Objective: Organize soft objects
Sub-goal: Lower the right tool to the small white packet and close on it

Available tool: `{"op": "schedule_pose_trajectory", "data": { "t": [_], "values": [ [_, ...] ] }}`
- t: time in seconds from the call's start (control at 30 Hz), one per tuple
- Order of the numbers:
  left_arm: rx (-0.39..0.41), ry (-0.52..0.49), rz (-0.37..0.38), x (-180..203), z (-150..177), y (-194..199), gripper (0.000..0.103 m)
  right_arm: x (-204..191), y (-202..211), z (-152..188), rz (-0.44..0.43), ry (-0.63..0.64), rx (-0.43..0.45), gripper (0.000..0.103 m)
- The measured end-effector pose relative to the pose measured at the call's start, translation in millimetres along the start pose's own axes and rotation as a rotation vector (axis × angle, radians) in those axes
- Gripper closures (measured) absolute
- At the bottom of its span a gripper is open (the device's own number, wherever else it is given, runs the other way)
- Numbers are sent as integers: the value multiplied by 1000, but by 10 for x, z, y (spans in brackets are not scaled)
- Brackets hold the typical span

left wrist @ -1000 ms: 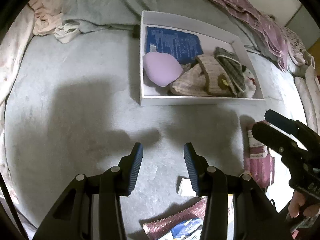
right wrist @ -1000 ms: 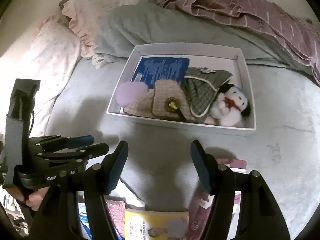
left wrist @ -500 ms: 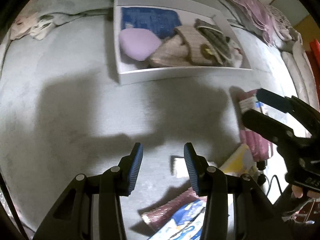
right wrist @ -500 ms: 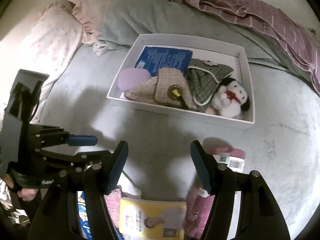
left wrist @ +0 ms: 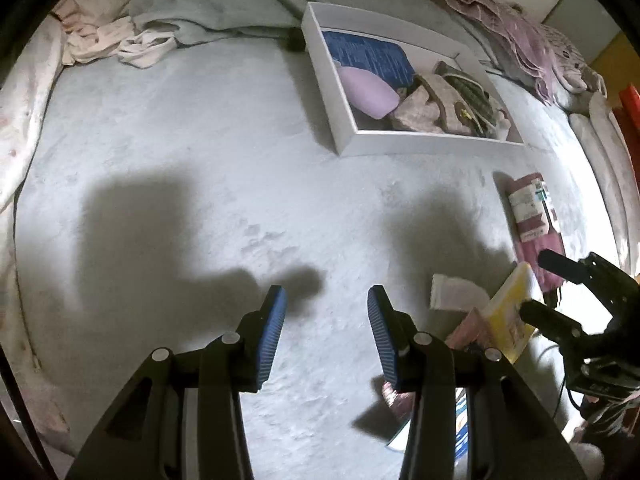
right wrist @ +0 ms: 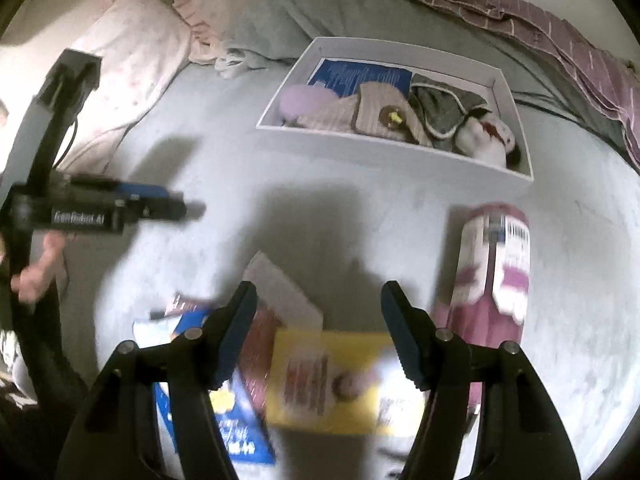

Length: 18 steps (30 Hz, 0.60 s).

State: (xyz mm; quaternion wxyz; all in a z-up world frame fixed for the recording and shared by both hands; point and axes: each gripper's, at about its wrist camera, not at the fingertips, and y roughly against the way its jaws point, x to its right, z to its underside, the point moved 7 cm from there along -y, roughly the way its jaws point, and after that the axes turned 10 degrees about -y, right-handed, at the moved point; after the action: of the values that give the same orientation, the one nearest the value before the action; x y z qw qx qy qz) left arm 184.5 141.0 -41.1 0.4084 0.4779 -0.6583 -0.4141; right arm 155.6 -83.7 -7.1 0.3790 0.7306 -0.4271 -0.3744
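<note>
A white box (left wrist: 432,147) (right wrist: 372,148) lies on the grey bedspread and holds a lilac cushion (left wrist: 366,94), a blue pack (right wrist: 360,76), checked pouches (right wrist: 384,118) and a white plush toy (right wrist: 488,140). A pink wrapped pack (right wrist: 494,276) (left wrist: 534,216) lies in front of the box. Nearer me lie a yellow pack (right wrist: 340,380) (left wrist: 508,316) and a blue pack (right wrist: 236,436). My left gripper (left wrist: 326,322) hangs open over bare bedspread. My right gripper (right wrist: 320,326) is open above the yellow pack, with nothing between its fingers.
A grey-green blanket (right wrist: 304,4), a striped mauve cloth (right wrist: 540,28) and a pink pillow (right wrist: 132,60) are bunched beyond the box. White cloths (left wrist: 120,42) lie at the far left. A white card (left wrist: 452,294) lies by the yellow pack.
Both grippers have slid sideways over the bed. The box has shifted right in the left wrist view, and the packs now sit under the right gripper. Jaw widths are unchanged.
</note>
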Motion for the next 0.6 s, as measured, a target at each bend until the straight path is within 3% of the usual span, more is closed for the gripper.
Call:
{"op": "schedule_pose_trajectory", "data": {
  "t": [0.23, 0.37, 0.6],
  "values": [
    [24, 38, -5, -138, 78, 78, 61, -452, 221, 262, -72, 149, 41, 47],
    [20, 61, 0, -199, 97, 47, 61, -717, 99, 444, -115, 240, -27, 53],
    [11, 60, 34, -216, 104, -41, 61, -710, -199, 622, 10, 328, -100, 58]
  ]
}}
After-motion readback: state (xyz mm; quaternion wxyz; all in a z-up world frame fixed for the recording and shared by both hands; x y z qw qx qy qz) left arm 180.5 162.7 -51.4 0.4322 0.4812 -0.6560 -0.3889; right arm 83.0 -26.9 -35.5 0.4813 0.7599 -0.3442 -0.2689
